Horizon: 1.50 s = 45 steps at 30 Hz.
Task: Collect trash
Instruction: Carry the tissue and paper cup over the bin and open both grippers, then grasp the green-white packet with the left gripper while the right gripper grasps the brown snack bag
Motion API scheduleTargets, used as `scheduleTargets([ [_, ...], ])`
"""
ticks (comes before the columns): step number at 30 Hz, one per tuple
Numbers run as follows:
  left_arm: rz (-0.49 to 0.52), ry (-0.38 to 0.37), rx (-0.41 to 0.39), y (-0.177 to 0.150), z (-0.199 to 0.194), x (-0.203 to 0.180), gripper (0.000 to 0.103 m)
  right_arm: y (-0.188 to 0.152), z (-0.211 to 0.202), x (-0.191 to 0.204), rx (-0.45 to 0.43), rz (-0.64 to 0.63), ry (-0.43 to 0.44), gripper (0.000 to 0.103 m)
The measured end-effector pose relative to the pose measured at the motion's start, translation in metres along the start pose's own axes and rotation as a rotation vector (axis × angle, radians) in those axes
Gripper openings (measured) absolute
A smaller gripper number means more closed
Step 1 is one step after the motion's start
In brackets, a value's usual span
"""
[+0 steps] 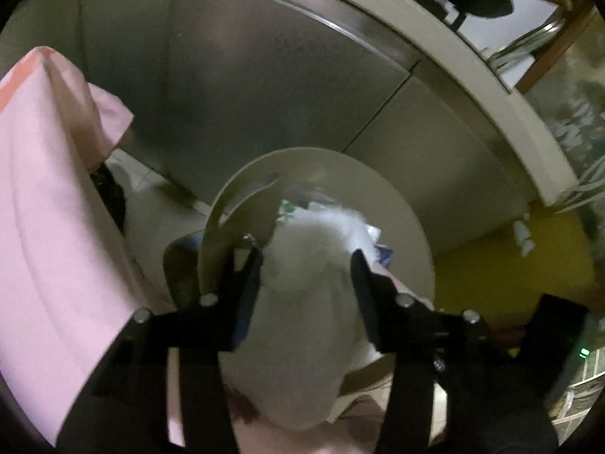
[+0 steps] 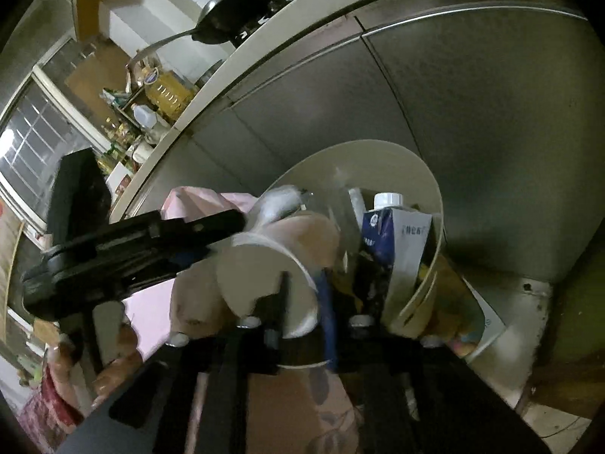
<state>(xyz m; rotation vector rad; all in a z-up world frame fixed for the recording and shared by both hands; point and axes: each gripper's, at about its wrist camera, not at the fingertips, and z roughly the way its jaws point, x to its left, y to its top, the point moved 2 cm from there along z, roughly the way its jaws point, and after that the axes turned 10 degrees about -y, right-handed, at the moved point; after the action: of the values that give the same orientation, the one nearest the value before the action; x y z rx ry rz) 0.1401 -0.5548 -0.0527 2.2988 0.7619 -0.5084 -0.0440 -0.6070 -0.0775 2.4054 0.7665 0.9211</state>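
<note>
Left wrist: spread left claw [image 1: 306, 261] straddles blurred white crumpled tissue [image 1: 302, 302] over bin [image 1: 412, 227].

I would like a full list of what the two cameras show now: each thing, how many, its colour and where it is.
bin: one, cream, in front of the cabinet doors, trash inside
carton: one, blue and white with a white cap, upright inside the bin
cup: one, white, on its side between the right gripper's fingers
white wad: one, blurred, between the left gripper's fingers, over the bin
cabinet doors: several, grey, behind the bin
countertop: one, cream edge, above the doors
pan: one, black, up on the countertop
pink cloth: one, at the left of the left wrist view
left gripper: one, black, over the bin
right gripper: one, black, at the bin
</note>
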Motion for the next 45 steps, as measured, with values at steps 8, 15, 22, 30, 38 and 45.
scheduleTargets([
  [8, -0.064, -0.035, -0.112, 0.000, -0.045, 0.007, 0.049, -0.005, -0.036, -0.002, -0.149, 0.020, -0.022, 0.065],
  [15, -0.044, -0.123, -0.170, -0.037, -0.103, -0.005, 0.049, -0.007, -0.056, 0.009, -0.147, 0.033, 0.046, 0.065],
  [22, 0.061, -0.057, -0.165, -0.120, -0.154, -0.005, 0.049, -0.029, -0.067, 0.050, -0.092, -0.046, 0.129, 0.064],
  [30, 0.040, 0.054, -0.147, -0.222, -0.199, 0.022, 0.049, -0.074, -0.059, 0.108, 0.031, -0.158, 0.204, 0.062],
  [38, -0.114, 0.153, -0.233, -0.293, -0.269, 0.082, 0.049, -0.128, -0.045, 0.178, 0.204, -0.285, 0.308, 0.044],
  [45, -0.341, 0.043, -0.359, -0.303, -0.312, 0.146, 0.049, -0.157, -0.033, 0.229, 0.307, -0.343, 0.364, 0.038],
])
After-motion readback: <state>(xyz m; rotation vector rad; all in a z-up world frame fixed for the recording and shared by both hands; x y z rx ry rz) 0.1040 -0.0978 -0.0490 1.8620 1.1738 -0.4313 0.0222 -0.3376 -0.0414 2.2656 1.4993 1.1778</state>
